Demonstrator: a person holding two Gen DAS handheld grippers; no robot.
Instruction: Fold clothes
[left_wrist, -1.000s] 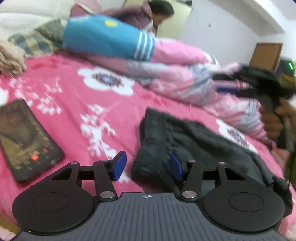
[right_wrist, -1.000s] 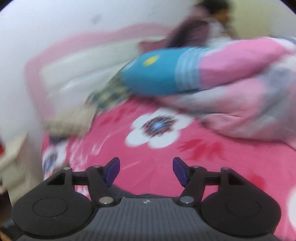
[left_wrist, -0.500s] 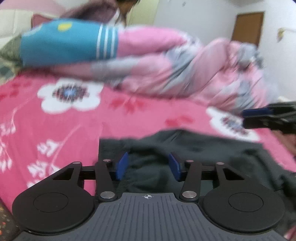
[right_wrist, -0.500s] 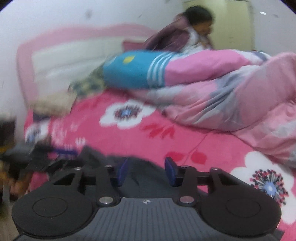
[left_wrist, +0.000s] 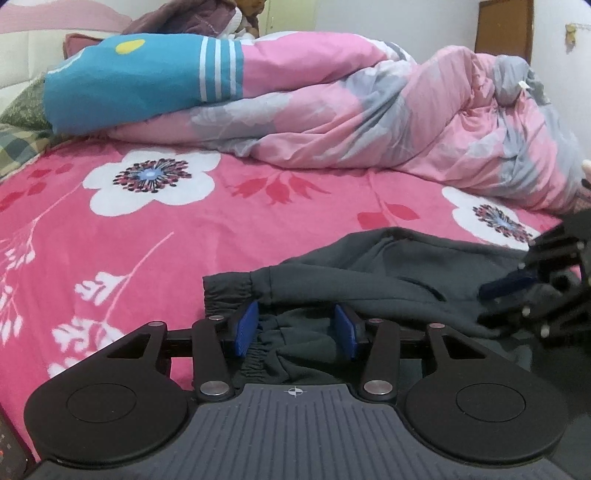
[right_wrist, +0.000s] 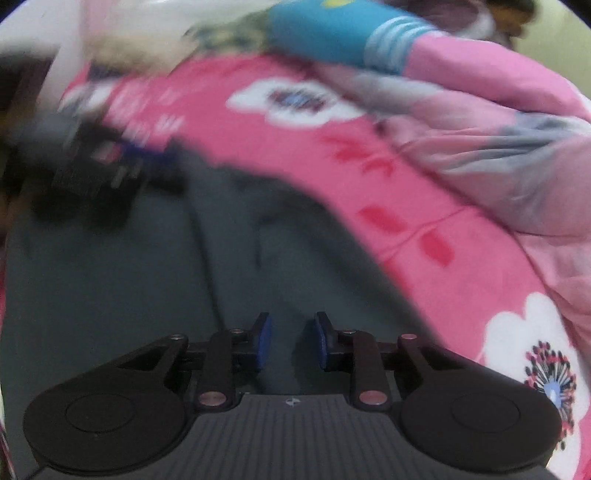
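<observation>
A dark grey garment (left_wrist: 388, 280), apparently trousers with an elastic waistband (left_wrist: 229, 291), lies crumpled on the pink flowered bedspread (left_wrist: 155, 229), near the front edge of the bed, with loose folds and one layer lapped over another. The left gripper (left_wrist: 295, 325) sits low at the waistband end with its blue pads set apart to either side of a bunched strip of gathered cloth; the pads stand open and do not appear to press the fabric, so it holds nothing as far as can be seen. That placement suits taking hold of the waistband corner. The right gripper (right_wrist: 291, 341) hangs over the broad middle of the garment, its fingers narrowly parted with dark cloth showing between them; the view is blurred, and whether cloth is pinched cannot be told. In the left view it appears at the far right edge, over the other end of the garment. The two grippers at opposite ends suggest a spread or lift before folding. A rumpled quilt (left_wrist: 369, 122) lies well behind.
</observation>
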